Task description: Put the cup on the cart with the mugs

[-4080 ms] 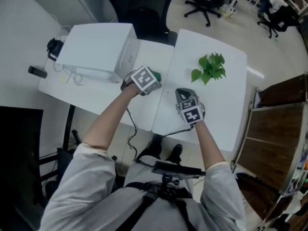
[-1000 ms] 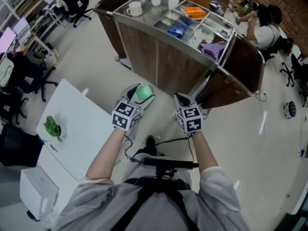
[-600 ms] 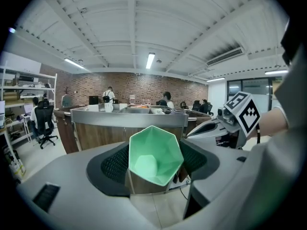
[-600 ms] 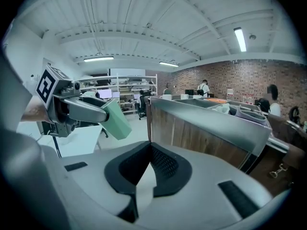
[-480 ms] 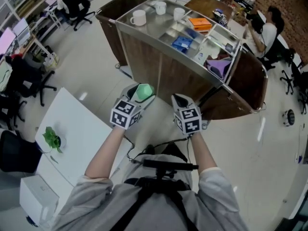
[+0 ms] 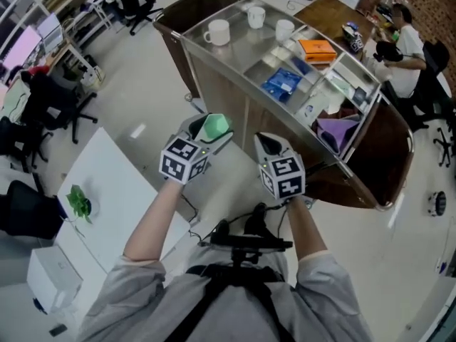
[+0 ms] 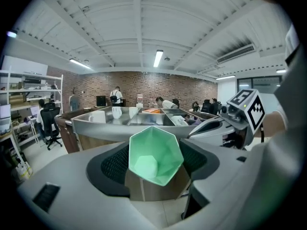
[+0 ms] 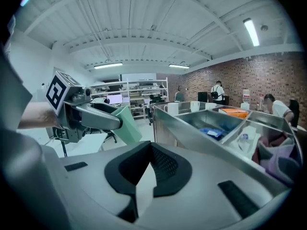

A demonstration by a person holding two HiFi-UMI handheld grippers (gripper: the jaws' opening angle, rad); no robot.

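Cup (image 7: 156, 155) sits clamped in the left gripper (image 6: 209, 135), short of the cart (image 6: 239, 52).

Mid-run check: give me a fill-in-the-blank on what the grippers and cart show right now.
The left gripper holds a ___ cup.
The right gripper holds ___.
On the cart stand ___ white mugs.
Missing: green; nothing; three.

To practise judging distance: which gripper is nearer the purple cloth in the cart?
Right. The right gripper is left of the cloth in the head view; left gripper, holding the cup, farther left.
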